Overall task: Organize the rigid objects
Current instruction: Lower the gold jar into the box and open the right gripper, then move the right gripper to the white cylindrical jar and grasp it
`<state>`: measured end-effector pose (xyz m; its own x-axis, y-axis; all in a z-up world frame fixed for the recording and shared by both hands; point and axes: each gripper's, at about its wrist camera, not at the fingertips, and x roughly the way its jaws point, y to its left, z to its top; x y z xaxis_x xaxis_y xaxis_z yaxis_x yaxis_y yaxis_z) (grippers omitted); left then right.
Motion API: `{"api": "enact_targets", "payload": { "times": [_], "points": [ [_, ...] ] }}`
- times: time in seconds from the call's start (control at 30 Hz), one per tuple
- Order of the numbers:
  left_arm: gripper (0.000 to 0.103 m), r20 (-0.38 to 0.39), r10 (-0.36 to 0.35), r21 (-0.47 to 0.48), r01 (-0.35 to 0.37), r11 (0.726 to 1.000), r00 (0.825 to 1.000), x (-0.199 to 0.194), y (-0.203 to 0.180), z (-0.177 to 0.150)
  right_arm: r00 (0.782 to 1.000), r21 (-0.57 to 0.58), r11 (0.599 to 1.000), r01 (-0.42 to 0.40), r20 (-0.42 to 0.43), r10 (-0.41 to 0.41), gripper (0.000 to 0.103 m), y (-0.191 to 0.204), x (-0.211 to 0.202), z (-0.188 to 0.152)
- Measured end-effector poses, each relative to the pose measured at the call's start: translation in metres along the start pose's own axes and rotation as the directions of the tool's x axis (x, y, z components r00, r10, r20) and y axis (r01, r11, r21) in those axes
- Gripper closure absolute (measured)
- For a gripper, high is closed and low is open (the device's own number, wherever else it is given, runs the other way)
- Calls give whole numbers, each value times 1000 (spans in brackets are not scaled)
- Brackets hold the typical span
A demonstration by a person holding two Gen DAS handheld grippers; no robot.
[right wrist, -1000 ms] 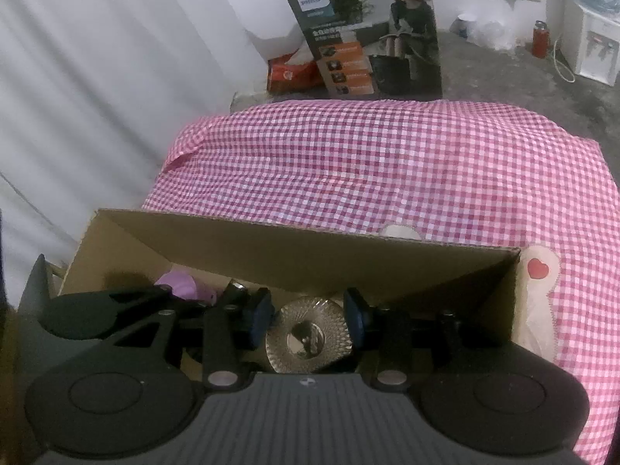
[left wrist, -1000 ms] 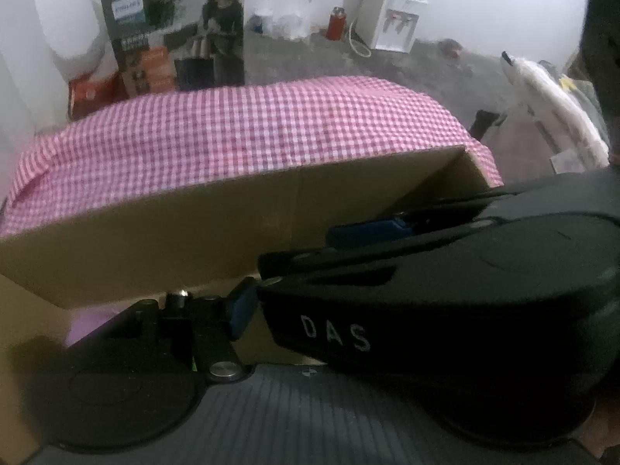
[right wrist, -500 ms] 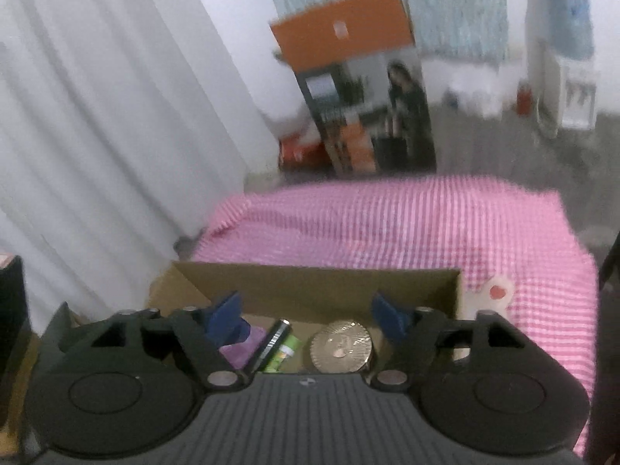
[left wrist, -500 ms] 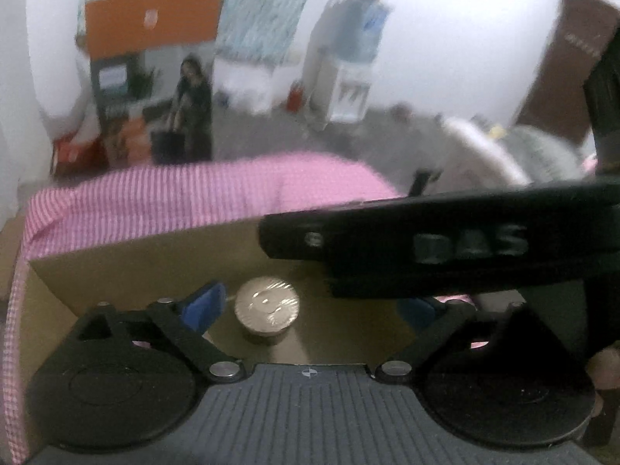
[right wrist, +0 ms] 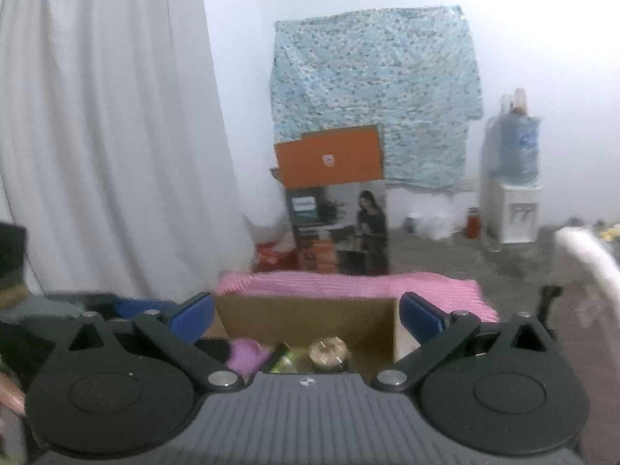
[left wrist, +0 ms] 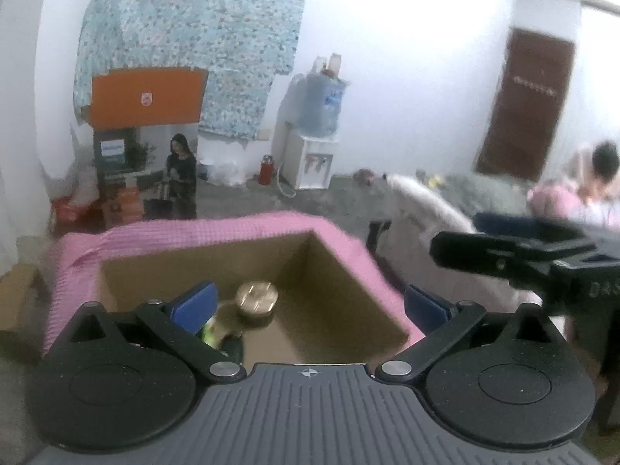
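Observation:
An open cardboard box (left wrist: 341, 271) stands on a table under a pink checked cloth (left wrist: 217, 228). Inside lie a round gold tin (left wrist: 257, 297) and a green-labelled item (left wrist: 209, 333). My left gripper (left wrist: 310, 306) hangs above and behind the box, its jaws opening with nothing between the blue pads. The right gripper's black finger (left wrist: 465, 252) crosses the right side of this view. In the right wrist view, my right gripper (right wrist: 306, 312) is also back from the box (right wrist: 310, 317), its jaws opening and empty. Below it lie the gold tin (right wrist: 327, 350), the green item (right wrist: 285, 360) and a purple object (right wrist: 246, 354).
Beyond the table stand a tall printed carton with an orange top (left wrist: 145, 147) and a water dispenser (left wrist: 310, 155). A white curtain (right wrist: 108, 135) hangs on the left. A person (left wrist: 596, 190) is at the far right, beside a white bundle (left wrist: 426, 205).
Both grippers have drawn back and up from the box and tilted upward. Their jaws have widened. The right gripper has let go of the gold tin, which now lies in the box.

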<state>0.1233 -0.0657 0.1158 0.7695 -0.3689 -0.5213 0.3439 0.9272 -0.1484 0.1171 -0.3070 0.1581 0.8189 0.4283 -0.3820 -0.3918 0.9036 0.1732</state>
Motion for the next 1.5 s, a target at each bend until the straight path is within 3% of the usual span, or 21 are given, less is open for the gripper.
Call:
{"api": "enact_targets", "payload": {
  "times": [0.13,0.27,0.4,0.5,0.57,0.6,0.67,0.8,0.93,1.13,1.23,1.33,1.5],
  "points": [
    [0,-45,17,-2,-17,1000,999,-16,13,-29,995,-86,992,91,-18,-93,0,22,-15,-22],
    [0,-106,27,-97,-37,995,994,-26,37,-55,976,-146,966,215,2,-217,0,49,-20,-37],
    [0,-134,39,-166,-61,984,990,-35,61,-75,967,-232,939,255,44,-252,0,81,-18,-44],
    [0,-95,23,-218,-43,975,995,-44,80,-85,988,-173,973,155,38,-151,0,94,-20,-48],
    [0,-74,6,-248,-24,969,997,-49,91,-89,999,-85,996,25,22,-24,0,95,-18,-53],
    [0,-59,4,-255,-19,967,998,-54,96,-94,999,-43,998,-42,17,43,0,96,-14,-57],
    [0,-35,21,-258,-29,966,999,-57,105,-101,995,12,995,-95,2,95,0,99,-8,-63],
    [0,-45,93,-208,-100,973,995,-47,110,-108,994,35,995,-97,-54,99,0,110,13,-73],
    [0,-84,189,-131,-199,971,978,-29,108,-118,980,83,985,-152,-119,161,0,119,37,-86],
    [3,-77,202,-86,-209,974,976,-20,111,-122,959,117,973,-201,-179,220,1,135,63,-99],
    [8,-75,202,-53,-206,977,977,-15,107,-119,943,154,962,-226,-214,255,8,140,81,-103],
    [13,-83,200,-39,-204,978,976,-14,104,-121,922,209,947,-245,-250,294,21,141,99,-108],
    [30,-115,201,-44,-207,977,973,-9,106,-121,891,285,920,-269,-288,350,36,142,117,-114]
  ]
}}
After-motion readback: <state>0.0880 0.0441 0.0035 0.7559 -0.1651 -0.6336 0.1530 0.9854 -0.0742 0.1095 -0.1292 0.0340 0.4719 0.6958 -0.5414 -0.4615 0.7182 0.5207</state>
